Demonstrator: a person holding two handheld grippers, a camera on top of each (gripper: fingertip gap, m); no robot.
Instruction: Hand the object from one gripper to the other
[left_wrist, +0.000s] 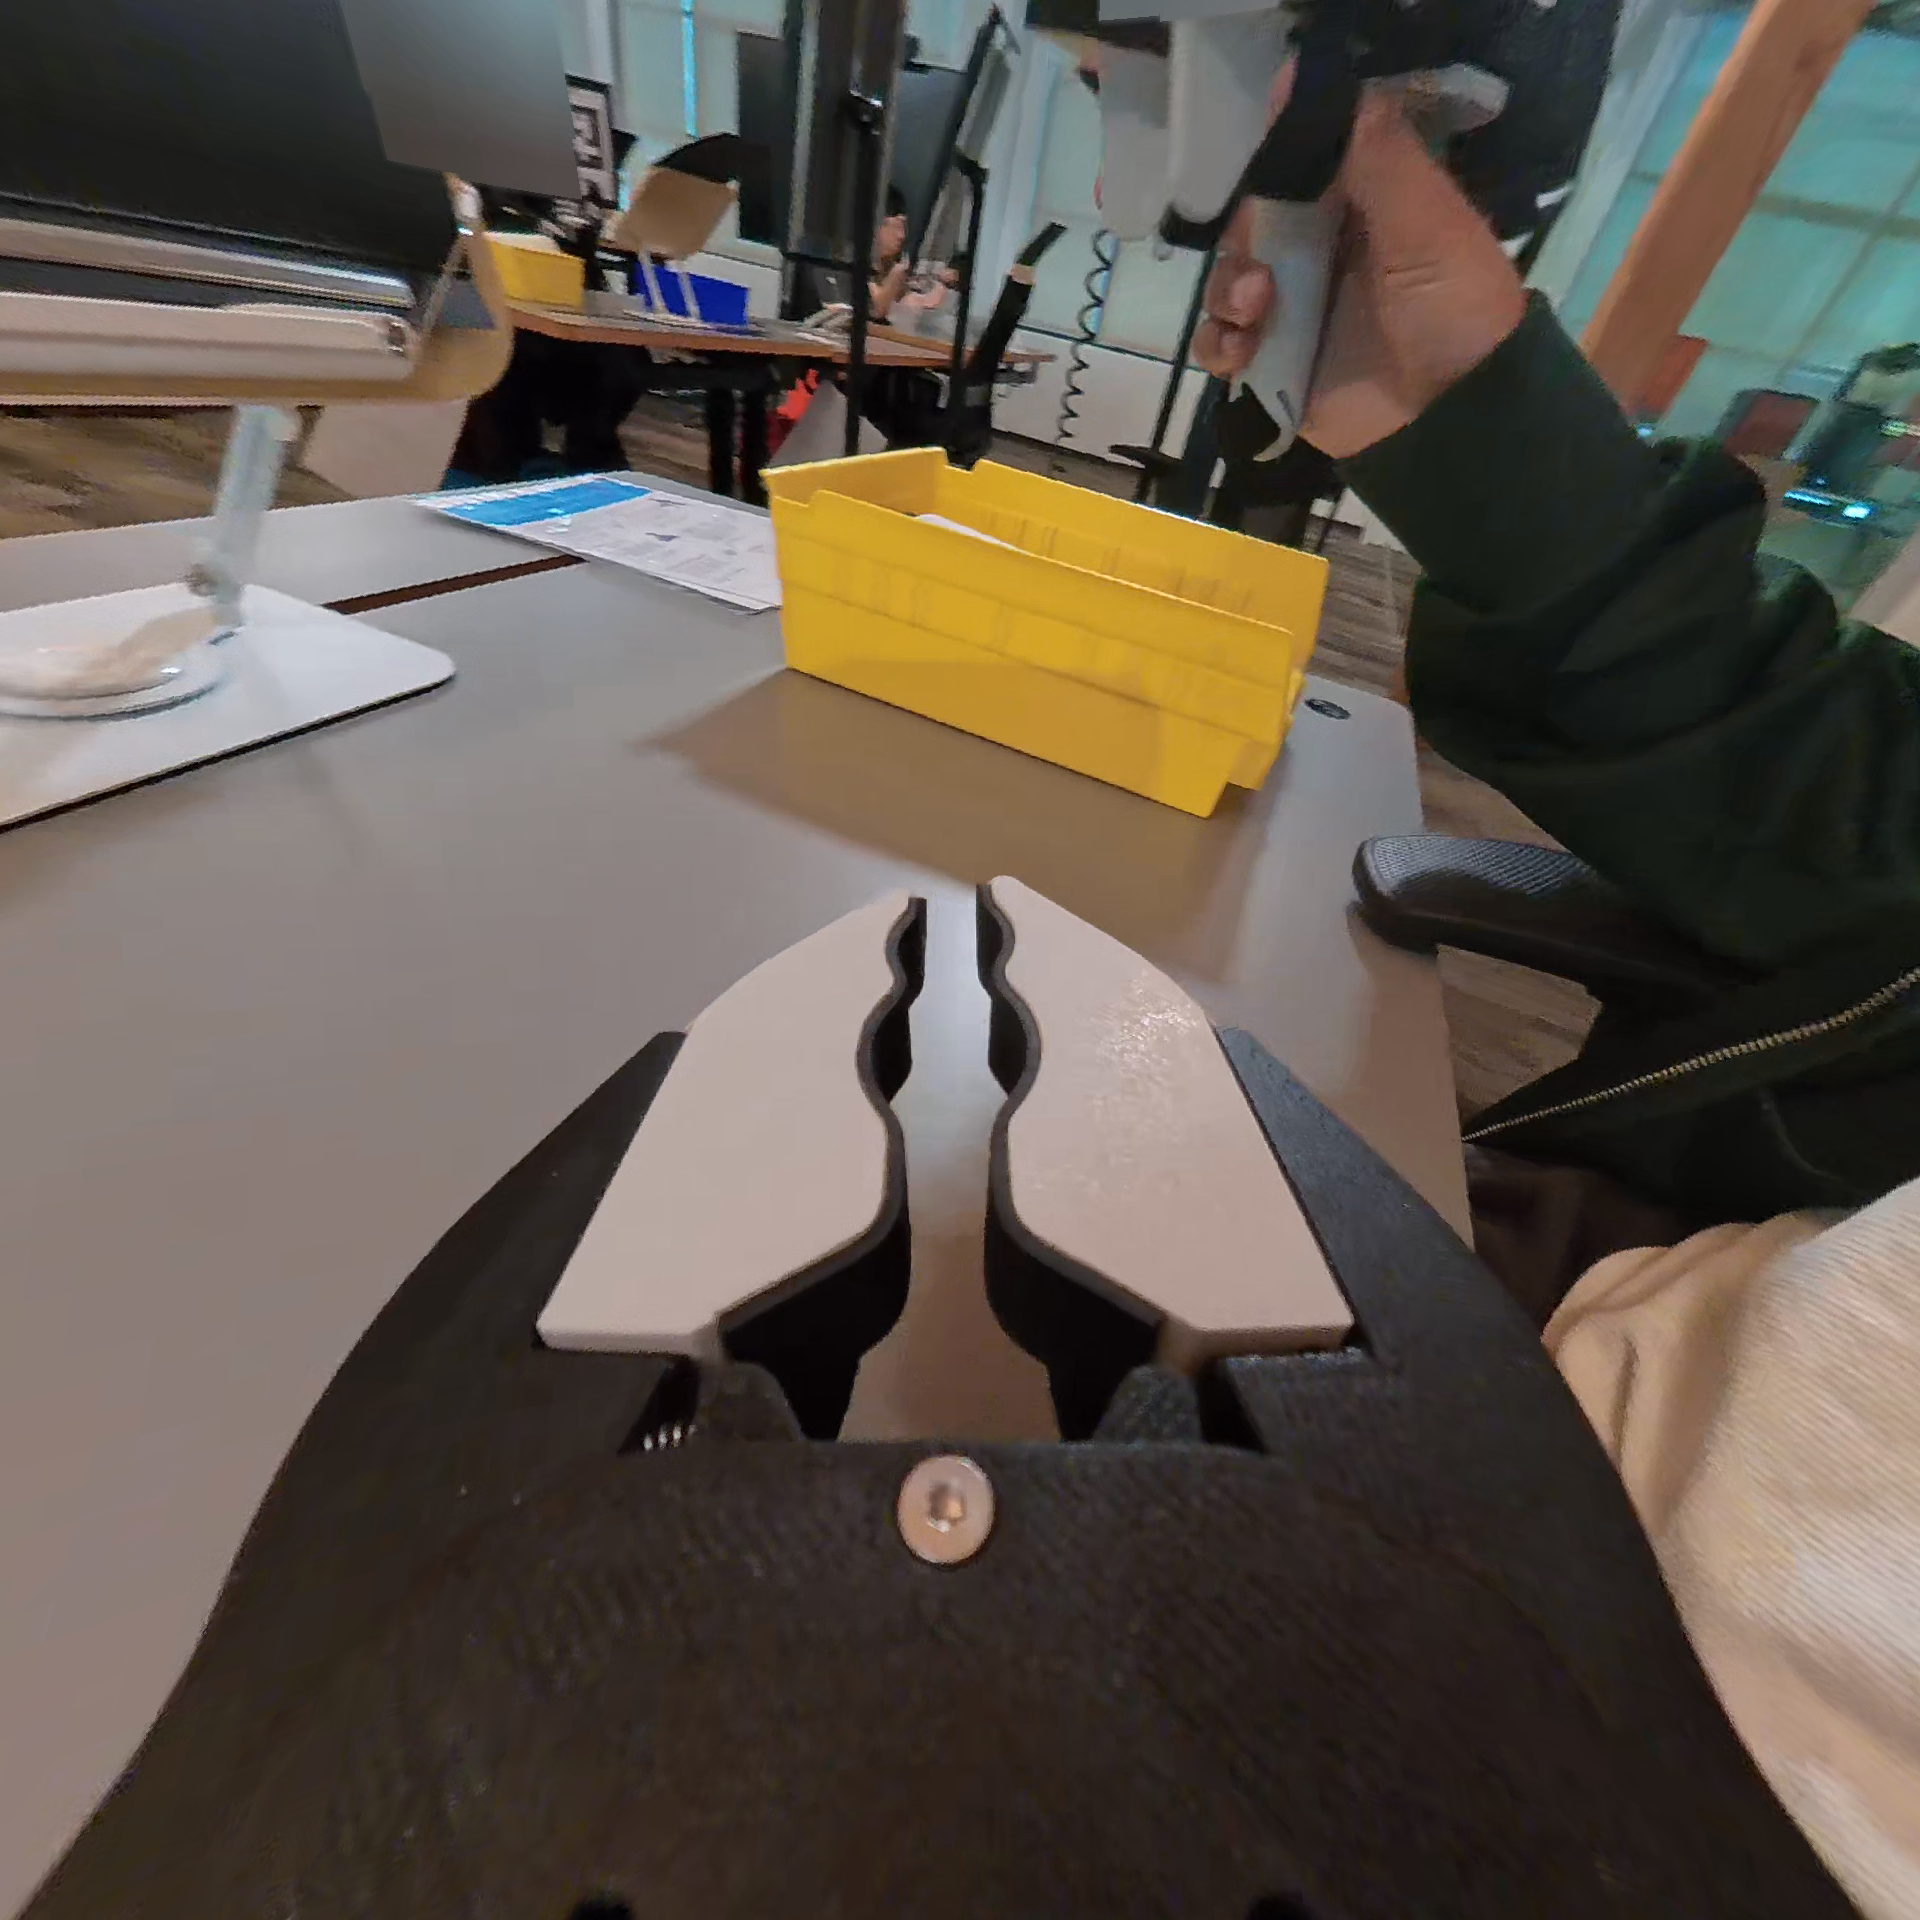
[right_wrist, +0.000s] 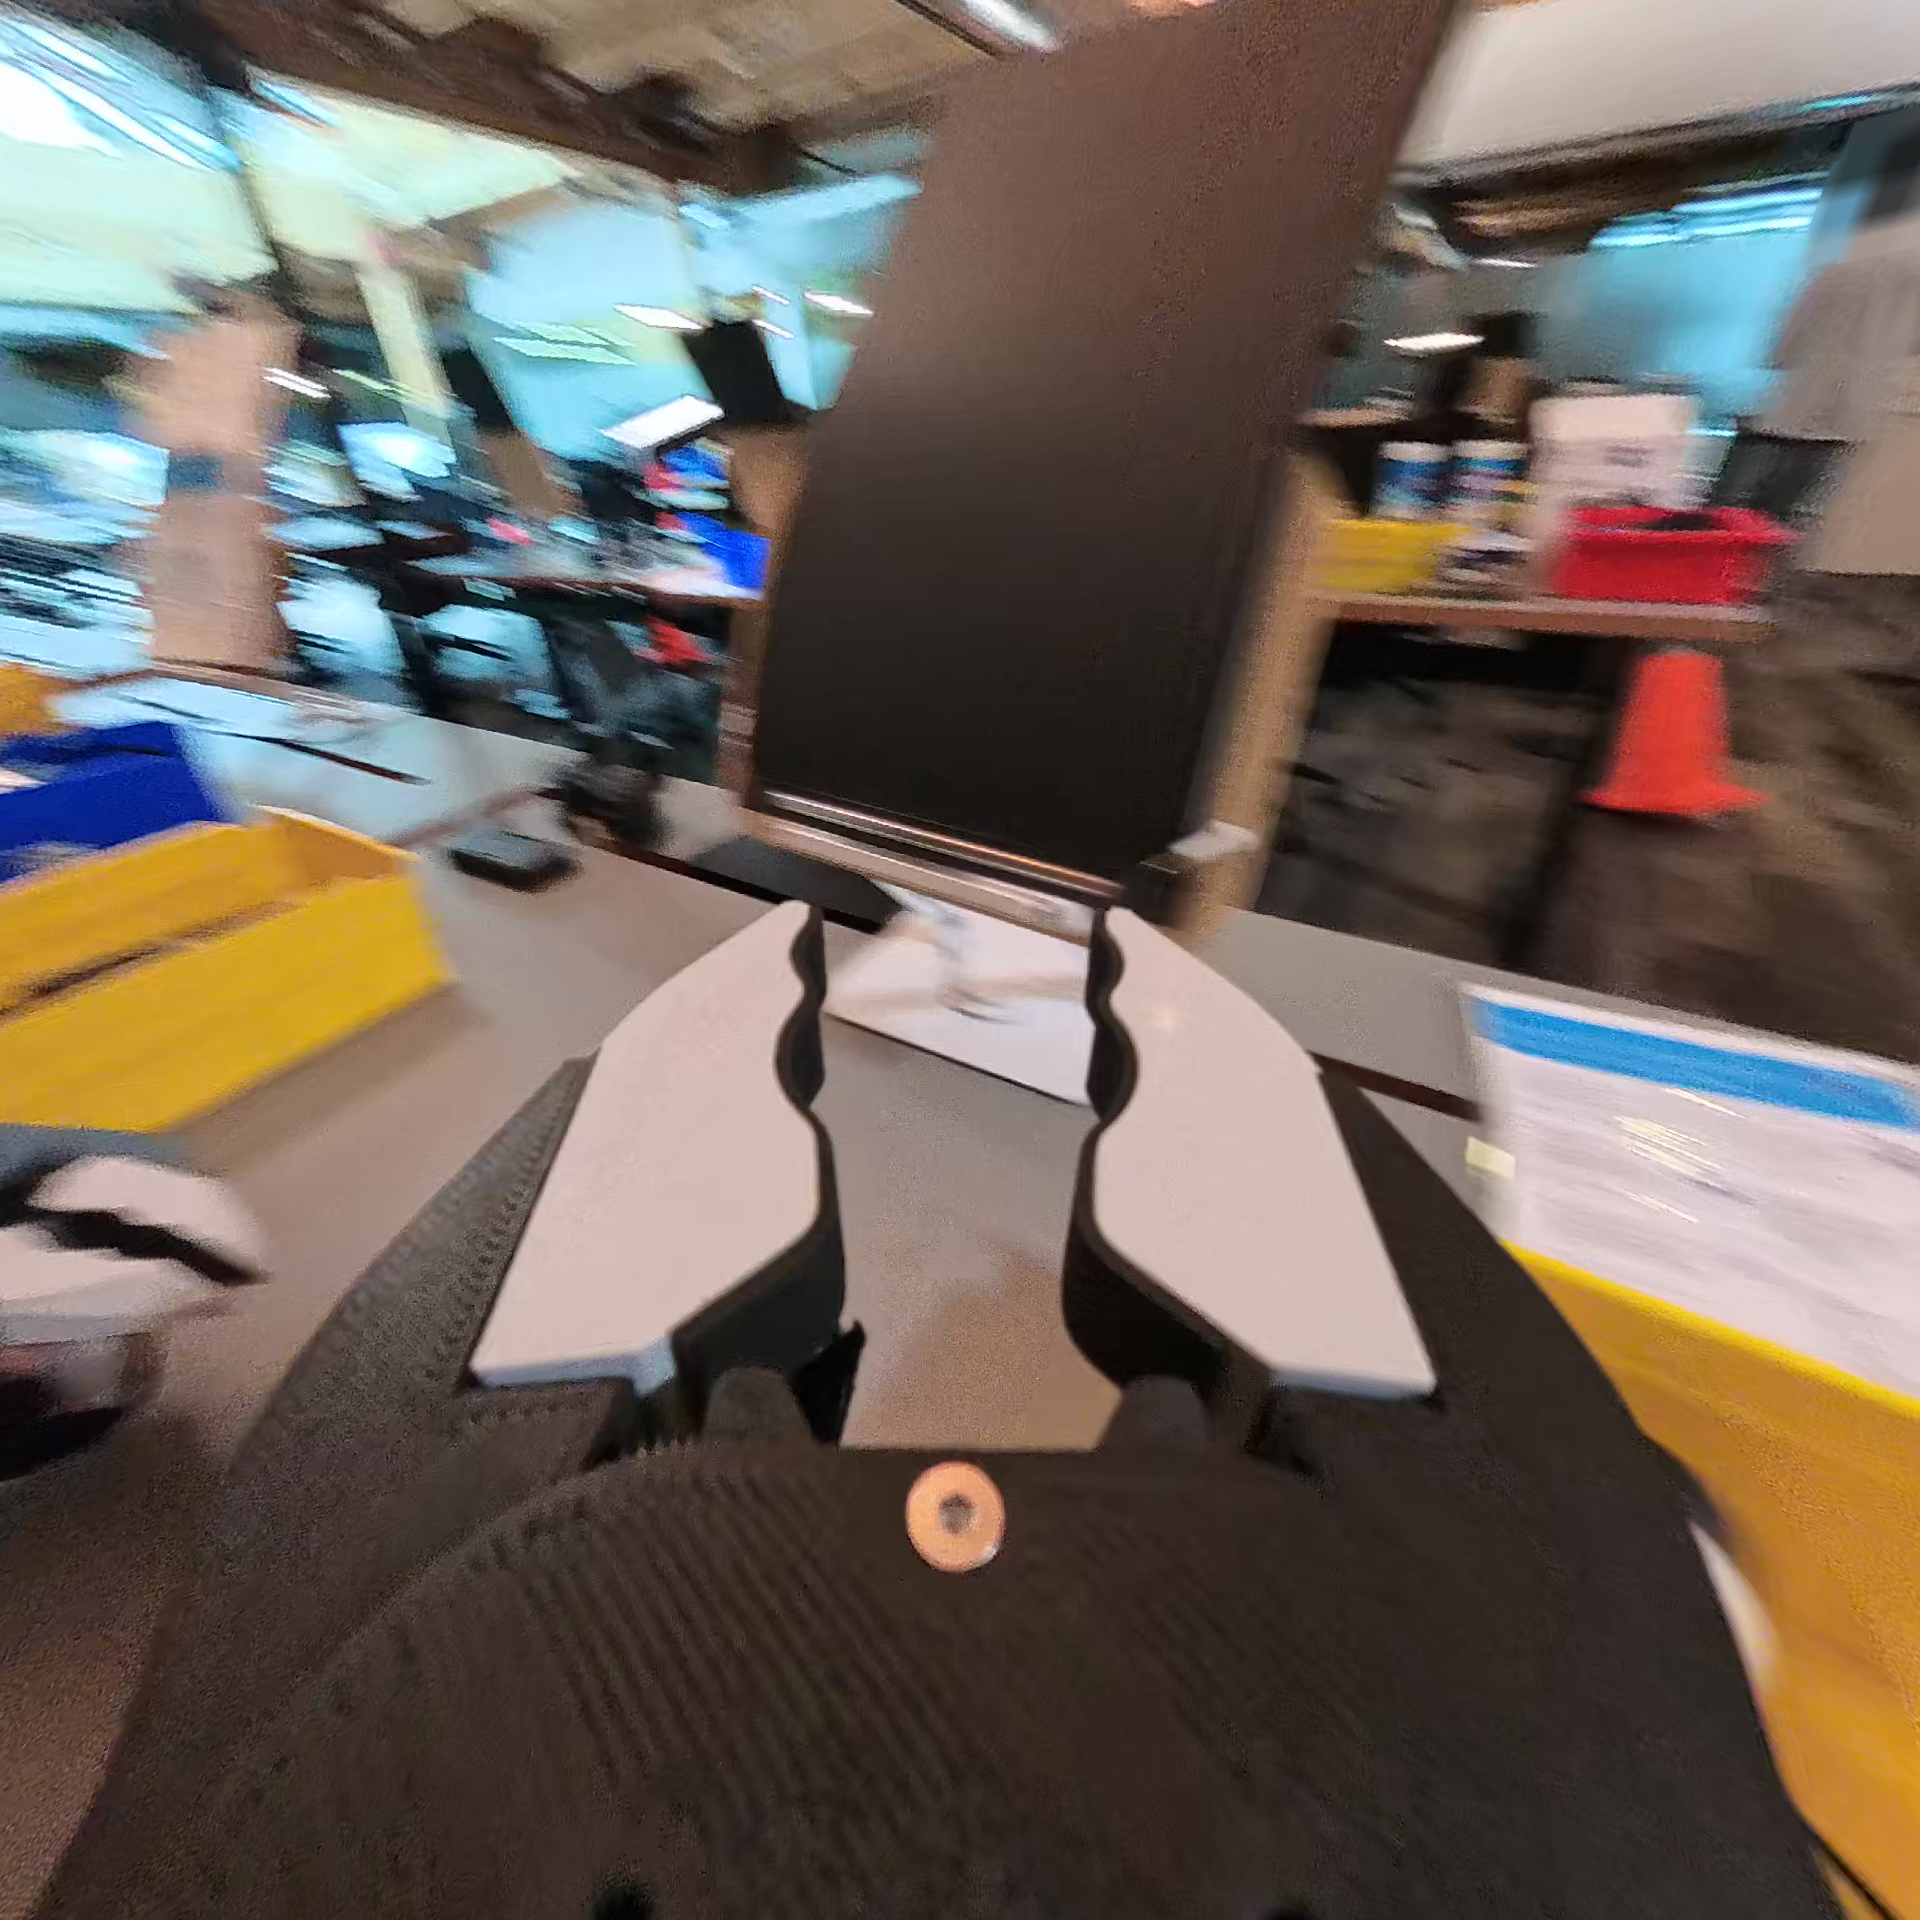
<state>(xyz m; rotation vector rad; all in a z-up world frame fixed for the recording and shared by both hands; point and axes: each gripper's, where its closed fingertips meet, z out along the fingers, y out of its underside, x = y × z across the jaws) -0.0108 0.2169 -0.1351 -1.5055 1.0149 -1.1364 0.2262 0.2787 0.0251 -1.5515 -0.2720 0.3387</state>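
Note:
In the left wrist view my left gripper (left_wrist: 951, 896) hovers low over the grey table (left_wrist: 520, 883). Its jaws are nearly together with only a thin gap and nothing between them. My right gripper (right_wrist: 954, 927) is open and empty above the table (right_wrist: 956, 1195), in a motion-blurred view. In the left wrist view a hand in a dark green sleeve holds the right gripper's white handle (left_wrist: 1288, 301) high at the upper right. No handed-over object shows in either gripper. A yellow bin (left_wrist: 1039, 634) stands ahead of the left gripper, with something white inside.
A monitor stand base (left_wrist: 208, 675) and a printed sheet (left_wrist: 634, 535) lie at back left; a black chair armrest (left_wrist: 1507, 904) is at right. The right wrist view shows a dark monitor (right_wrist: 1039, 468), yellow bins at left (right_wrist: 208, 977) and right (right_wrist: 1787, 1558), and a blue-headed sheet (right_wrist: 1683, 1164). Left tips to right tips: about 30 cm.

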